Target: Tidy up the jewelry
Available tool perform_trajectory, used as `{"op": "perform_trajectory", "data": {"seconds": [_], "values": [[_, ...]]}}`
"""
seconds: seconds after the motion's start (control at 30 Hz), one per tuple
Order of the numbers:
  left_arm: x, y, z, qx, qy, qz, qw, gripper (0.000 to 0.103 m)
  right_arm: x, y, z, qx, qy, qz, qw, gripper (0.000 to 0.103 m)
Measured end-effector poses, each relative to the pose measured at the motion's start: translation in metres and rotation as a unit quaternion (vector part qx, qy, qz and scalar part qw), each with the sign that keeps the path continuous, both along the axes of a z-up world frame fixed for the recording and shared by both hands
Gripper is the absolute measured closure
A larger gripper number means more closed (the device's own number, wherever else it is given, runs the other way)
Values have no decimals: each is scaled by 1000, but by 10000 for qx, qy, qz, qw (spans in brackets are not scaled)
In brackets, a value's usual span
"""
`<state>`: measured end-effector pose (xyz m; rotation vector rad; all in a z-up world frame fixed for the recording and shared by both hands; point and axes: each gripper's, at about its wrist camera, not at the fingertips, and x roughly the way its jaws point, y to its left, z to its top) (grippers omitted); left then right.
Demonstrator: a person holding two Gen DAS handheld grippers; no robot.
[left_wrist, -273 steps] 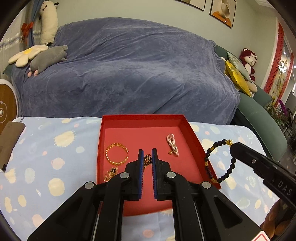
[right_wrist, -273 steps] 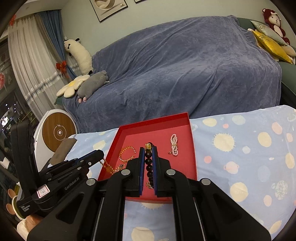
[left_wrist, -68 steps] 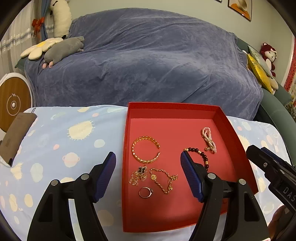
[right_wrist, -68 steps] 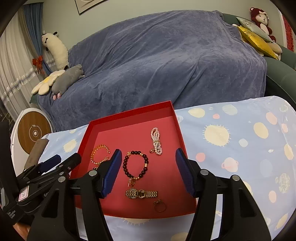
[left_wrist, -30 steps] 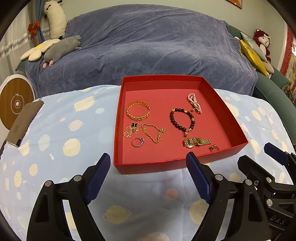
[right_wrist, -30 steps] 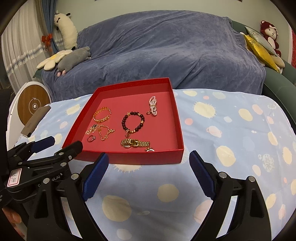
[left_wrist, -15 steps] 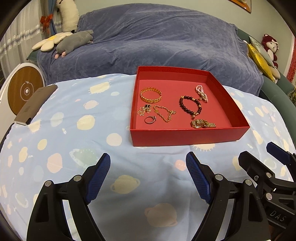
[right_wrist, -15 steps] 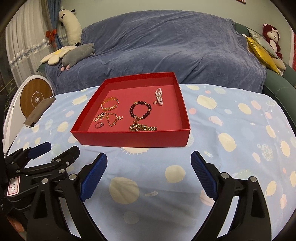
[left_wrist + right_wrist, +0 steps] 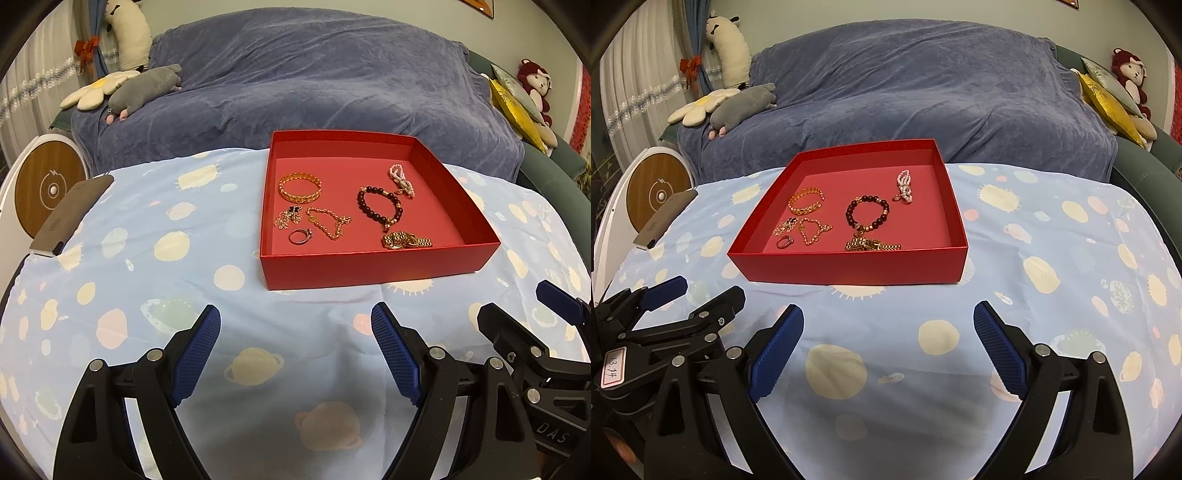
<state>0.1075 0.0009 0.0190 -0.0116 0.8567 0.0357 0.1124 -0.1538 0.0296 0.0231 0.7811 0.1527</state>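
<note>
A red tray (image 9: 373, 271) (image 9: 849, 267) sits on the light blue spotted tablecloth and holds several pieces of jewelry. Inside lie a gold bangle (image 9: 300, 187) (image 9: 806, 201), a dark bead bracelet (image 9: 380, 205) (image 9: 868, 214), a pearl piece (image 9: 400, 181) (image 9: 905, 186), a gold chain (image 9: 328, 223), a ring (image 9: 300, 236) (image 9: 785, 242) and a gold watch (image 9: 404, 240) (image 9: 871, 244). My left gripper (image 9: 295, 349) (image 9: 670, 299) hangs open over bare cloth in front of the tray. My right gripper (image 9: 888, 347) (image 9: 517, 310) is open too, beside it, with nothing between its fingers.
Behind the table stands a sofa under a blue-grey blanket (image 9: 314, 81), with plush toys (image 9: 122, 88) on its left and cushions (image 9: 517, 99) on its right. A brown flat case (image 9: 70, 216) lies at the table's left edge, next to a round wooden-faced device (image 9: 48, 188).
Both grippers have drawn back a little from the tray over the last second, so it looks smaller and farther away. The jaws stayed wide apart and the jewelry has not moved.
</note>
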Motion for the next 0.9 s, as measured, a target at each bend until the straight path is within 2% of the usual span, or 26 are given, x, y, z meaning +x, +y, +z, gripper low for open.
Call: {"op": "perform_trajectory", "data": {"seconds": [0.17, 0.9], "values": [[1, 0, -1, -84, 53, 33, 9999, 22, -1, 1, -1, -32, -6, -4, 10000, 12], [2, -3, -3, -2, 91, 58, 9999, 24, -3, 0, -2, -105, -19, -47, 9999, 12]]}}
